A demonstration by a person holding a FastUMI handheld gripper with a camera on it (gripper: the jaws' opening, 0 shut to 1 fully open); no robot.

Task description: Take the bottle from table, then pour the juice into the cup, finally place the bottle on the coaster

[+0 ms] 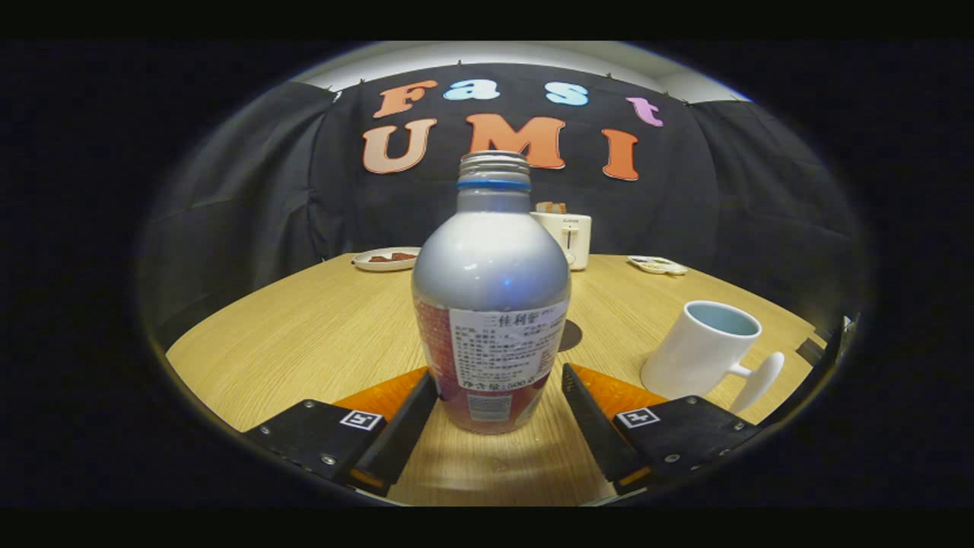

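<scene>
**Bottle framed, not yet gripped**

We hold the gripper (pixel 498 403) spread apart around the uncapped bottle (pixel 491 304), which stands upright on the surface (pixel 304 327). Closing off-centre could tip it and spill juice. Beside the bottle, the cup (pixel 704 346) looks empty; the bottle's fill is hidden.

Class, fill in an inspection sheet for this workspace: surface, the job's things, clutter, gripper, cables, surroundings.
Surface: wooden table, bare between items.
Job's things: silver bottle upright, uncapped, between the fingers; white mug beyond the right finger, its inside hidden; a dark round disc behind the bottle, possibly the coaster.
Clutter: toaster at the far edge; plate with food; small dish.
Gripper: gripper open, fingers flanking the bottle's base; contact cannot be told.
Cables: nothing seen.
Surroundings: black cloth wall.
</scene>
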